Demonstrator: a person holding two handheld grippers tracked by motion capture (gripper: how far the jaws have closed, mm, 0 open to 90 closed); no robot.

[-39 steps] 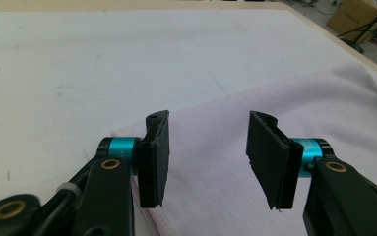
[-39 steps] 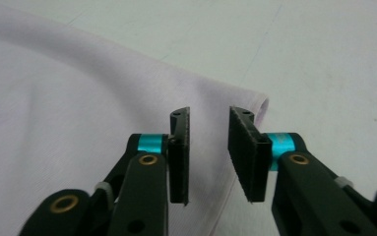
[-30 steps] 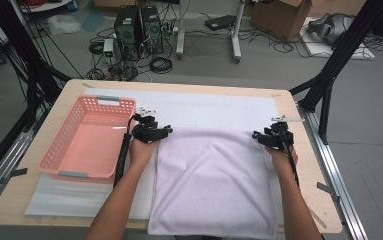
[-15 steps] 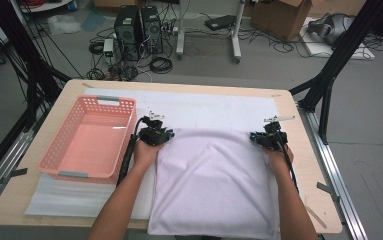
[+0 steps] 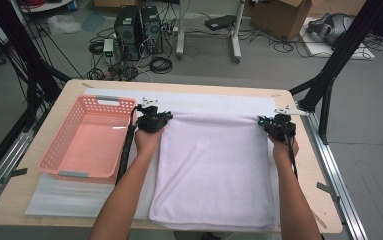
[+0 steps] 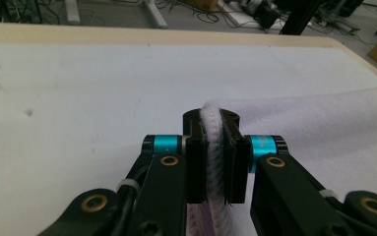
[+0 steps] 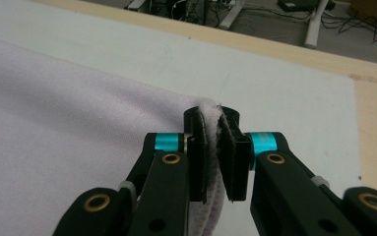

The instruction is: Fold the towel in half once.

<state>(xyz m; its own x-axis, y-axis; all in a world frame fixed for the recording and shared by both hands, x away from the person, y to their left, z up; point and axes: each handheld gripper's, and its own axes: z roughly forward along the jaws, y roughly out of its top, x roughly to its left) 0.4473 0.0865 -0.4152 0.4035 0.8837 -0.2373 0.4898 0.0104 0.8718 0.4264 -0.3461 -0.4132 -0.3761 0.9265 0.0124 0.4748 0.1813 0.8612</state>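
The towel (image 5: pixel 216 170) is spread flat on the worktop (image 5: pixel 324 200), right of the basket (image 5: pixel 86 137); its far corners are clamped in the left gripper (image 6: pixel 214 162) and right gripper (image 7: pixel 215 157), whose jaws have just been closing. For a clean fold, both corners should be raised together, level and taut.

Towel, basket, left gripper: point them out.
towel (image 5: pixel 219 170), high view, middle of the spread cloth.
basket (image 5: pixel 61 167), high view, near rim.
left gripper (image 6: pixel 217 162), left gripper view, between the jaw tips clamped on the towel's edge.
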